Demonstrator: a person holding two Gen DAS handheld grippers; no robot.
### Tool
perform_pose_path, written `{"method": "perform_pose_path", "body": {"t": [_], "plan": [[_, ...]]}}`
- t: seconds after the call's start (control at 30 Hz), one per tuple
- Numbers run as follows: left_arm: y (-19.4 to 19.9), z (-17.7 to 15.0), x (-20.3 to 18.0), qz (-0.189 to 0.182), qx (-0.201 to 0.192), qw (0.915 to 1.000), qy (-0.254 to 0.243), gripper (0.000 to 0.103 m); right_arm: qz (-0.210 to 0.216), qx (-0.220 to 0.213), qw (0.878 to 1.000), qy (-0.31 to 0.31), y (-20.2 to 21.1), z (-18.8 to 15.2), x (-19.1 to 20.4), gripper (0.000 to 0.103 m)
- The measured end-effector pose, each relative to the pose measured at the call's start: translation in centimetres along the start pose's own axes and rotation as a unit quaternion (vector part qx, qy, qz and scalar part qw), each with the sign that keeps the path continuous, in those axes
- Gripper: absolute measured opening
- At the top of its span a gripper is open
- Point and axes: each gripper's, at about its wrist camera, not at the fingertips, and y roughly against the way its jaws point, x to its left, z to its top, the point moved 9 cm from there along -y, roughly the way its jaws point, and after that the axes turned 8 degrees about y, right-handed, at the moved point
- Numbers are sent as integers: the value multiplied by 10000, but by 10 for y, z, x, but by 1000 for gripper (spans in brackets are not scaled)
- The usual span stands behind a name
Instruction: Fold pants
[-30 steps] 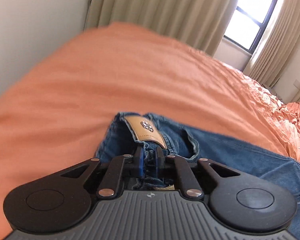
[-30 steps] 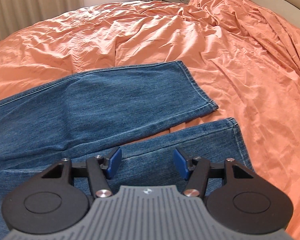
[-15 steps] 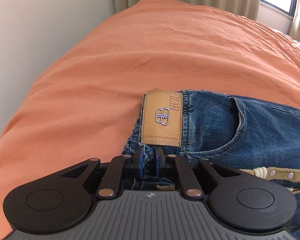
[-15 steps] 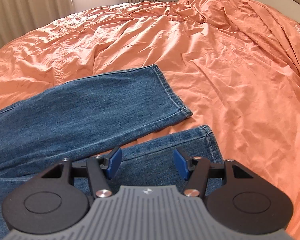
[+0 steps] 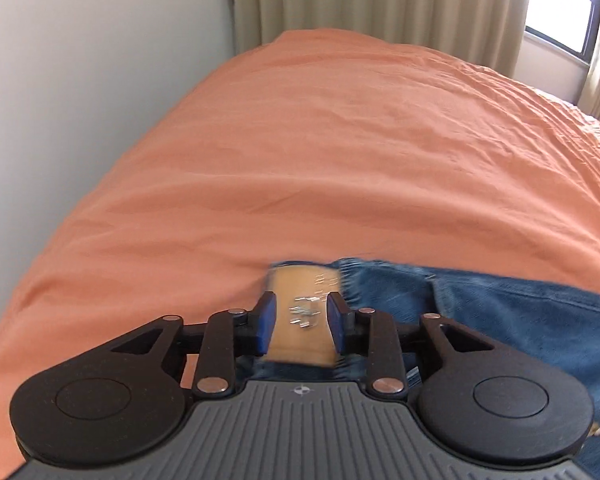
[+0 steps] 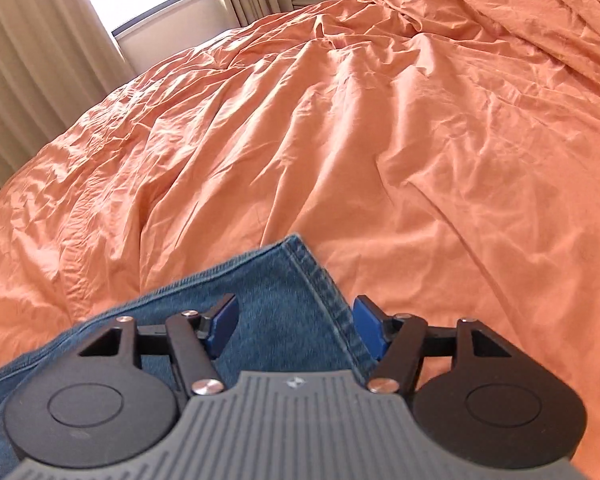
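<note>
So, the jeans (image 5: 500, 312) are lying flat on the orange bed (image 5: 340, 160), with the waistband end near the bed's wall-side edge and a leg hem (image 6: 320, 280) further along towards the rumpled end of the cover. The left tool (image 5: 302, 322) has just been opening; its pads now stand a little apart either side of the tan leather patch (image 5: 304, 316) and don't look to be pressing on it, so I'd say it has let go. The right tool (image 6: 296, 326) has also opened a bit more and sits wide over the hem corner, gripping nothing. To do this well, I reckon: drop the right one so both denim layers sit between the pads, pinch right at the stitched hem, and watch the fabric doesn't bunch.
</note>
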Motion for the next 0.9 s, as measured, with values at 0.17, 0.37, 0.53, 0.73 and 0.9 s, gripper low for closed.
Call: {"method": "perform_pose_path", "body": {"t": [0.17,0.37,0.53,0.73,0.9], "plan": [[-36,-9,-23,344,124,9989,-300,27,279,400,9988,-62,-41,11,-3,41],[-69,-9,-30,575,266,9975,-299,21,-191,130,9997,127,-49,18,-13,0],[-80,-14,-34,805,295,9955,-414,21,-1213,174,9925,-32,-54,20,-47,0],[-40,0,-28,711,-69,9974,-97,23,-623,123,9980,-44,-7,10,-48,2],[23,-6,-15,615,-77,9971,-431,23,-139,155,9997,134,41,-9,-34,4]]}}
